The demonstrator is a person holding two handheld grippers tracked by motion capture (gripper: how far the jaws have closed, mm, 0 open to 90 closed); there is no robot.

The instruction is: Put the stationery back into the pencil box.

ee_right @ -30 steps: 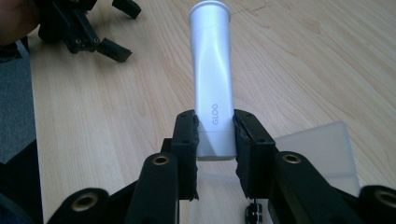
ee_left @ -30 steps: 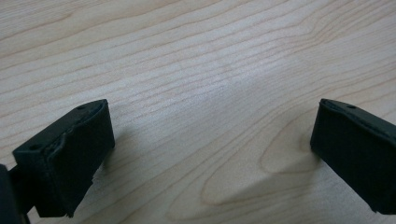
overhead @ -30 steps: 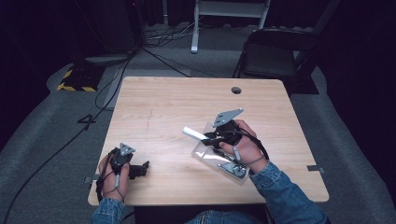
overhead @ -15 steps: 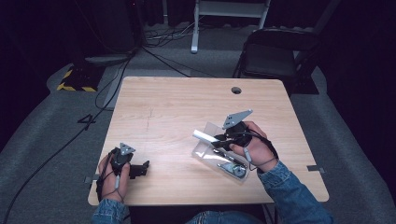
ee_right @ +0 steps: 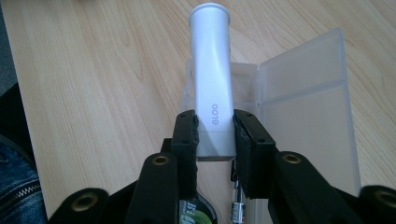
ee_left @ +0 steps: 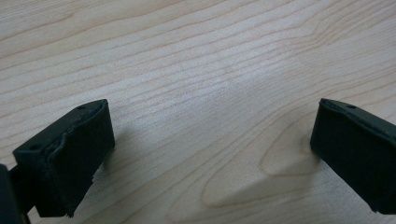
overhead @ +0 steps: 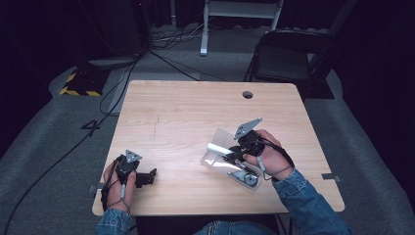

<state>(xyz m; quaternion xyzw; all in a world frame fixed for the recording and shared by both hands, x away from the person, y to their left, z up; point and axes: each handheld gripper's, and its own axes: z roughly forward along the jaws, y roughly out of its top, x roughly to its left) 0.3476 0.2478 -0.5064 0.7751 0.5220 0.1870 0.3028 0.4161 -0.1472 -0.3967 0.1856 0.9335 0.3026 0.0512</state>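
Right tongs (ee_right: 215, 135) pinch my white tube (ee_right: 212, 79) marked "GLOO", held over the clear case (ee_right: 303, 107) lying open just beneath. Left tongs (ee_left: 210, 154) rest spread on bare counter (overhead: 186, 112), well apart.

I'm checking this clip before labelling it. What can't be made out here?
- Contents of the clear plastic case: high view, too small; right gripper view, the right gripper covers them.
- Glue stick base: hidden between the pads.
- Green label: cut off by the bottom edge.
- Left gripper: jaws tiny in the high view.
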